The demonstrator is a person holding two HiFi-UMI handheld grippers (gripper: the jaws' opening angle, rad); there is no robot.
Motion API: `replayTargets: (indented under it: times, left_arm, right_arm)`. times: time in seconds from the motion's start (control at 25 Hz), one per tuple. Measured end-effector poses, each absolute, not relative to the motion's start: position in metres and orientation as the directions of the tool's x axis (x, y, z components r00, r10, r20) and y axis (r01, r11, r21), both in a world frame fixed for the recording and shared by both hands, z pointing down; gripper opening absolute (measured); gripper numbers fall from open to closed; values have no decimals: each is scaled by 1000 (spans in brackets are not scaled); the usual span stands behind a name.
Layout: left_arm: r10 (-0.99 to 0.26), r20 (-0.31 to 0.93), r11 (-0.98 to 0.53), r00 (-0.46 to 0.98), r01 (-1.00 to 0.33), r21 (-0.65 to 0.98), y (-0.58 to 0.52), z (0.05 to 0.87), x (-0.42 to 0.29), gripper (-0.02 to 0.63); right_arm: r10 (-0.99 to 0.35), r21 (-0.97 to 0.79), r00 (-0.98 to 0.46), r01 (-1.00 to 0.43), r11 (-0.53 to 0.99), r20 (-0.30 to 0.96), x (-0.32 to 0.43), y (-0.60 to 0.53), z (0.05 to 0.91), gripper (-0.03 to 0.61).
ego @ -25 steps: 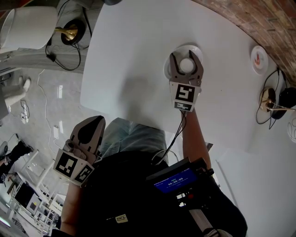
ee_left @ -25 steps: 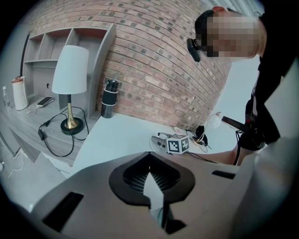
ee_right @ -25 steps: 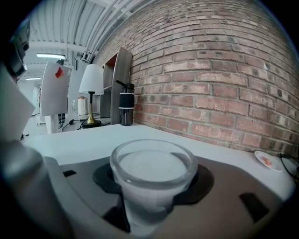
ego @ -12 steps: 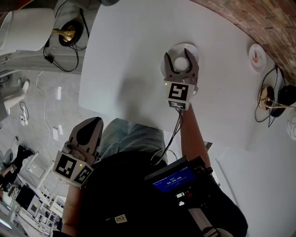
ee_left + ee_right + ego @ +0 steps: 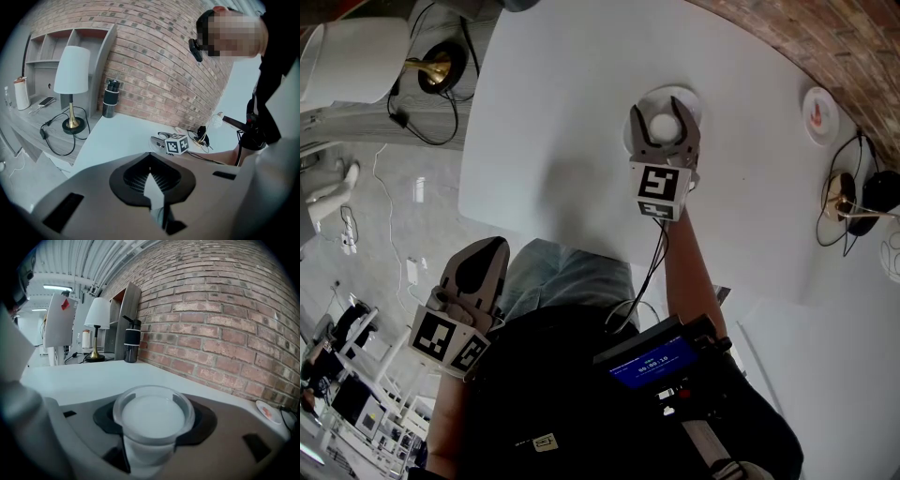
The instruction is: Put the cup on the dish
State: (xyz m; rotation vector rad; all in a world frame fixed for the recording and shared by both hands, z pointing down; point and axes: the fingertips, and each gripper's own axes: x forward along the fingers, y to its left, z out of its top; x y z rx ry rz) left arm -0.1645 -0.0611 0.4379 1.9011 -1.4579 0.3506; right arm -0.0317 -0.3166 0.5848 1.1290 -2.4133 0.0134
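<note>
Clamping the one clear cup (image 5: 153, 420), the right gripper (image 5: 658, 111) hangs over the one white dish (image 5: 697, 101); left gripper's (image 5: 150, 185) jaws meet, empty. Screen (image 5: 652, 361) digits unreadable.

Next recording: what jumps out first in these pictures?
The right gripper clamps a clear cup over the white dish on the white table. The left gripper hangs shut off the table, by the person's lap.
</note>
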Motion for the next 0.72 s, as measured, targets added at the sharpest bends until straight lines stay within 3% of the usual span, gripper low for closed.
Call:
replayTargets:
  times: [0.12, 0.28, 0.72]
  left_arm:
    - [-734, 596, -111, 326, -923, 368, -60, 439, -166, 5]
    - [-735, 596, -107, 323, -923, 369, -59, 439, -167, 5]
    - [-746, 593, -92, 304, -928, 360, -50, 435, -167, 5]
  right_arm:
    - [-719, 187, -547, -725, 663, 428, -33, -316, 587, 249]
    - [-696, 186, -555, -705, 684, 456, -39, -313, 592, 311]
    - [-697, 173, -563, -709, 683, 444, -36, -312, 590, 322]
